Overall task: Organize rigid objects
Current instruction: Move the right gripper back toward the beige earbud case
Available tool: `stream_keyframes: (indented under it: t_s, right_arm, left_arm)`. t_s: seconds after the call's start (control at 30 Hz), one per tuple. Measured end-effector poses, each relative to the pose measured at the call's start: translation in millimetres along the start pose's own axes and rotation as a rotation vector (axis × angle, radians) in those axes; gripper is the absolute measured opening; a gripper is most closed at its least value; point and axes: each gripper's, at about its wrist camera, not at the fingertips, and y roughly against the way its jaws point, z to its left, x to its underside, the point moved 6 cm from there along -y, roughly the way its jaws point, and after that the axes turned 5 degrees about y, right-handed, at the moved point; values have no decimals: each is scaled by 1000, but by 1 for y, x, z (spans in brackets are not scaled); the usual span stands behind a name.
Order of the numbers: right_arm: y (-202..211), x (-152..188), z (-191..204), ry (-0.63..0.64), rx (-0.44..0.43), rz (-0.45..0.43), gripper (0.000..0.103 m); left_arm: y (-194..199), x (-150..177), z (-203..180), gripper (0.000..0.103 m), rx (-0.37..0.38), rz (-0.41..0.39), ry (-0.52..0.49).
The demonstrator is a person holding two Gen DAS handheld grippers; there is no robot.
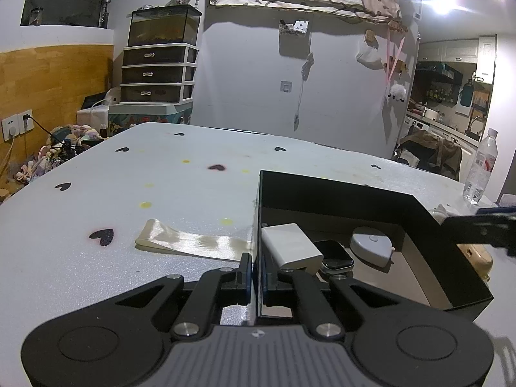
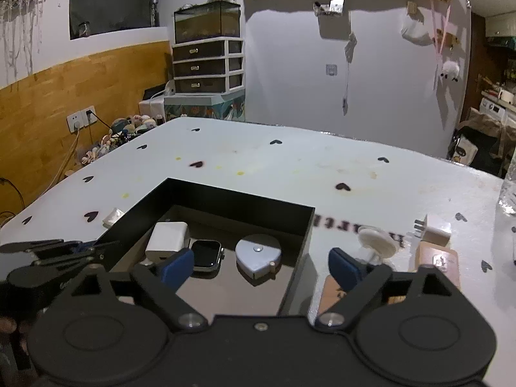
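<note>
Box (image 2: 225, 198): black, open-topped, rectangular, with thin upright walls and a brownish glossy floor; it is set on the white table (image 2: 290, 161), toward the near left of the right wrist view.
Charger block (image 2: 167, 240): white, rounded, rectangular; it is placed in the far left corner of the box.
Smartwatch (image 2: 206, 253): dark screen, silver case, no strap seen; it lies just beside the charger block, on its right.
Tape measure (image 2: 256, 253): white-grey, teardrop-shaped, with a central metal stud; it lies on the box floor, right of the smartwatch.
Left gripper (image 1: 256, 271): jaws are pressed together on the near left wall of the box; the wall is pinched between the blue pads.
Right gripper (image 2: 261, 267): jaws are spread wide above the near right part of the box; nothing is held between them.
Items outside the box: a white suction-cup piece (image 2: 377, 242), a white plug adapter (image 2: 433, 230) and a tan case (image 2: 438, 262) are seen on the table, right of the box.
Plastic strip (image 1: 193, 242): cream, glossy; it lies flat on the table, left of the box.
</note>
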Motion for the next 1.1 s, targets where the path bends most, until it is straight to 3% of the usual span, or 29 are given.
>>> stream_keyframes:
  t_s: [0.17,0.5,0.97,1.1]
  right_arm:
    - [10,6,-2,7,26,-34,101]
    - [33,24,-16,1,81,-94,103]
    - [50,64,-81,-86,211,-65,103]
    - [46,72,-100,-100,265,-96,103]
  left_arm:
    - [0,0,0,6,0,0,-1]
    - [0,0,0,6,0,0,-1]
    - [0,-1,1,6,0,0,-1]
    - [0,-1,1,6,0,1,0]
